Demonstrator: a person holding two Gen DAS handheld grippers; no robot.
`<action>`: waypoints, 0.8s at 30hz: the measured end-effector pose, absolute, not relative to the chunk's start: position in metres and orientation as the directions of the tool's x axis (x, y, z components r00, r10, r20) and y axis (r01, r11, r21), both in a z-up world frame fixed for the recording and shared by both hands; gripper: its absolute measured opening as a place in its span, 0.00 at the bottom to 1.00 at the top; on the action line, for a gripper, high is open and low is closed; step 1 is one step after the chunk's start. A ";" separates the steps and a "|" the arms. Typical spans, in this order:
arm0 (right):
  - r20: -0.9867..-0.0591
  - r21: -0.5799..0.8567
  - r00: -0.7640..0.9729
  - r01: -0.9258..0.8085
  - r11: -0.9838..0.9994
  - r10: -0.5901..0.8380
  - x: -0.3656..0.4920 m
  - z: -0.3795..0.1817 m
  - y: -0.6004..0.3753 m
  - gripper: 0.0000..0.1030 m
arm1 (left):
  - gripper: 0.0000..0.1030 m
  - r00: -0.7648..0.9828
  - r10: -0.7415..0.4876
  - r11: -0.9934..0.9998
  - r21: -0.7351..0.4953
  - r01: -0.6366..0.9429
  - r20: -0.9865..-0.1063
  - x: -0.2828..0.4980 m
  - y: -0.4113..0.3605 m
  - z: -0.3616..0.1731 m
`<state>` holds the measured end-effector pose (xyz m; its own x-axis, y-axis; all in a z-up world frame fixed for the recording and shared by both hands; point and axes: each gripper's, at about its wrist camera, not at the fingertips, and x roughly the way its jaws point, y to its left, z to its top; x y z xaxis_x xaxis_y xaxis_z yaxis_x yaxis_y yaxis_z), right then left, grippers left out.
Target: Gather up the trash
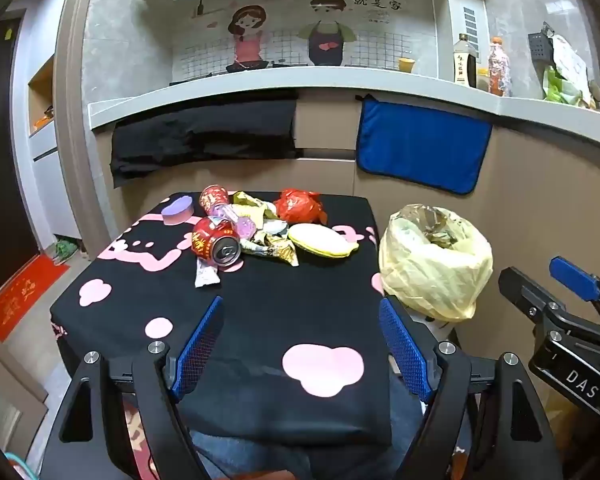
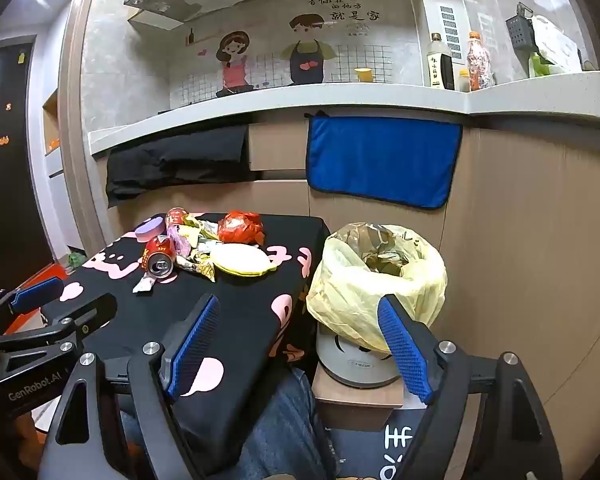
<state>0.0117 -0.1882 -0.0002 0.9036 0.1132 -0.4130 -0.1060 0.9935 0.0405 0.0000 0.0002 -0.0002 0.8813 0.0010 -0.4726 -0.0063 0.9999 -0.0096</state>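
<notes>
Both tools are hanging back at the near edge of the table [image 1: 112, 312] with nothing between their fingers: the left gripper [image 1: 300, 344] is standing wide apart over the black cloth with pink shapes, and the right gripper [image 2: 300, 346] is likewise spread and empty, pointing toward the gap between the table and the bin [image 2: 376, 280]. The trash is sitting in a heap at the far end of the table, well apart from both grippers: a red can [image 1: 216, 242] lying on its side with its top facing the camera, a second red can [image 1: 214, 198] behind it, crumpled wrappers [image 1: 268, 240], a red crumpled bag [image 1: 298, 205], a yellow flat piece [image 1: 320, 241] and a purple round piece [image 1: 177, 209] off to the left. The bin, lined with a pale yellow bag, is standing just beside the table's right edge and is already holding some crumpled material. Judging from this, most of the collecting is still waiting to be done; every piece in the heap is still needing a trip to the bin.
</notes>
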 end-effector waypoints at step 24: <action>-0.427 0.027 0.899 -0.099 0.995 0.101 0.012 -0.003 -0.187 0.76 | 0.77 0.886 0.012 1.000 0.000 -0.014 -0.464 -0.005 0.005 0.009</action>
